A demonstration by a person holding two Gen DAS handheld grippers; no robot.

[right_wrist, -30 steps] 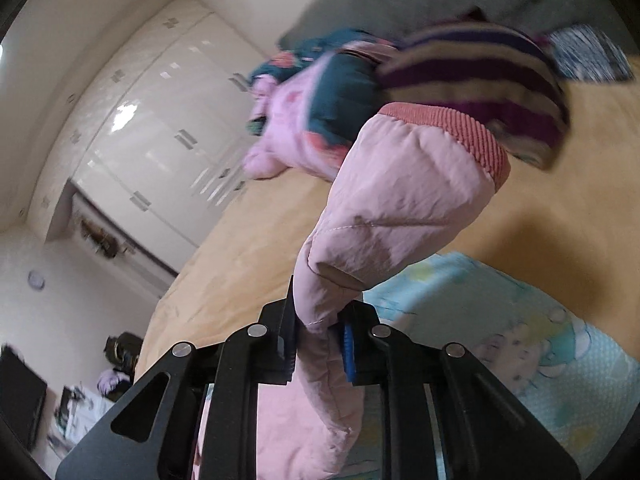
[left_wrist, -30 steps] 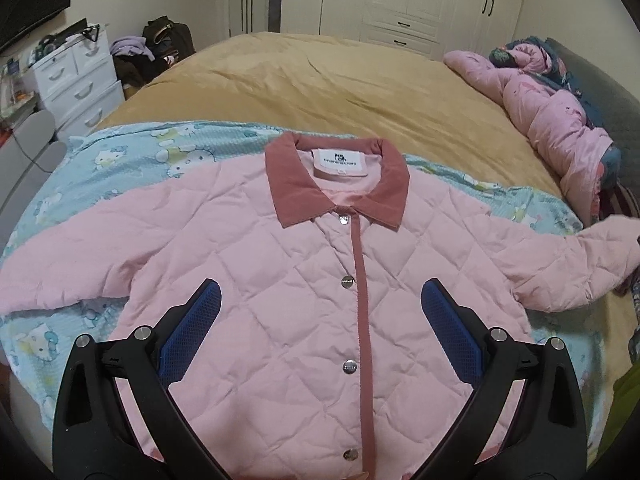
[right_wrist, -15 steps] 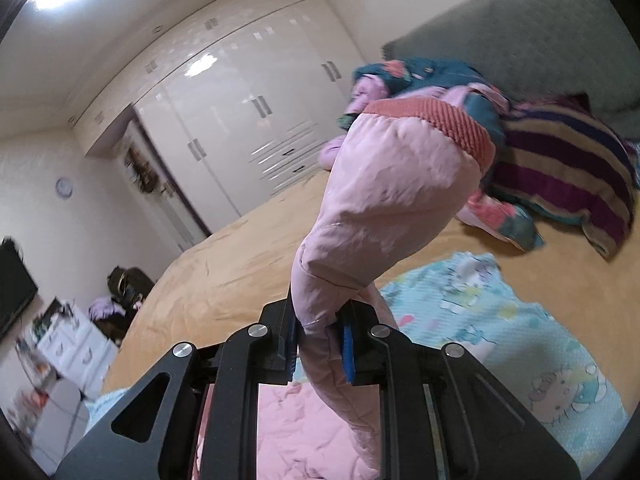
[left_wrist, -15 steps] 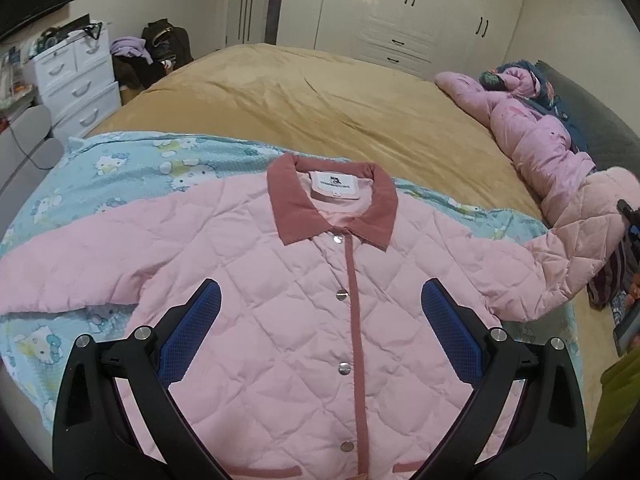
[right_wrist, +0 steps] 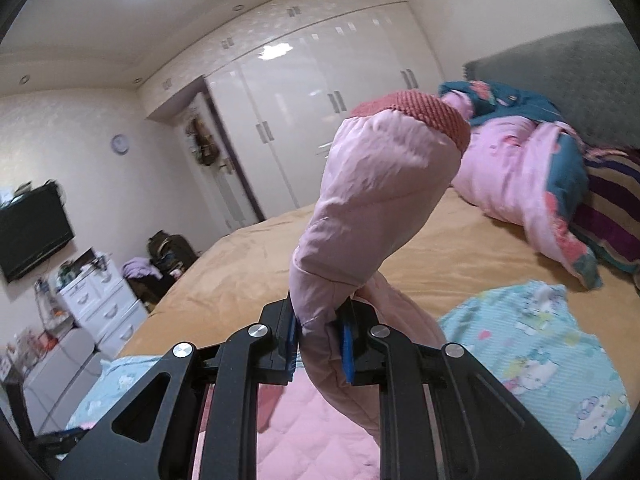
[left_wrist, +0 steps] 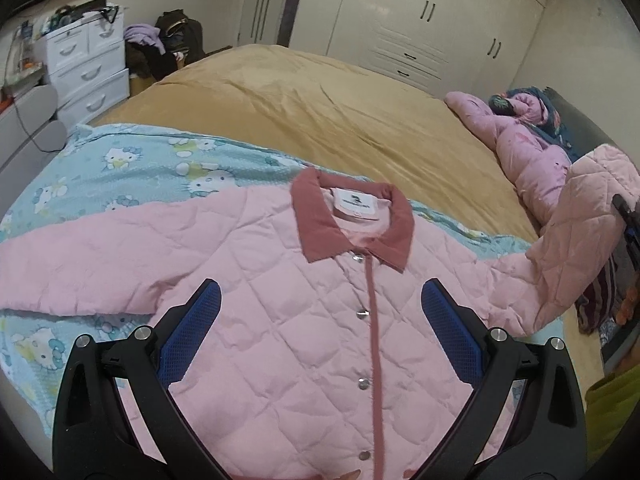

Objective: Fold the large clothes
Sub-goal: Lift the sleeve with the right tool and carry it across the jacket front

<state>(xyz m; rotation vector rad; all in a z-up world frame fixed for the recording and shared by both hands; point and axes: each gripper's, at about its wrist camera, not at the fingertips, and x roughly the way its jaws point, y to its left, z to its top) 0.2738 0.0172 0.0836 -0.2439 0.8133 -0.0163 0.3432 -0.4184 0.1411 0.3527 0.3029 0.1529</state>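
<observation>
A pink quilted jacket (left_wrist: 304, 320) with a dusty-red collar lies front up and snapped shut on a blue cartoon-print blanket (left_wrist: 132, 168). My left gripper (left_wrist: 316, 332) is open and empty, hovering over the jacket's chest. My right gripper (right_wrist: 320, 334) is shut on the jacket's right sleeve (right_wrist: 380, 200), lifted off the bed with its red knit cuff (right_wrist: 420, 114) standing up. The lifted sleeve shows in the left wrist view (left_wrist: 576, 232) at the right edge. The other sleeve (left_wrist: 72, 264) lies flat to the left.
The mustard bedspread (left_wrist: 320, 108) stretches behind the blanket. A pile of pink, teal and striped clothes (right_wrist: 560, 192) lies by the grey headboard. White drawers (left_wrist: 84, 64) and bags stand left of the bed; white wardrobes (left_wrist: 420, 20) line the far wall.
My right gripper has lifted the sleeve higher and swung it inward over the bed. My left gripper has pulled back slightly, so more of the jacket's lower front shows.
</observation>
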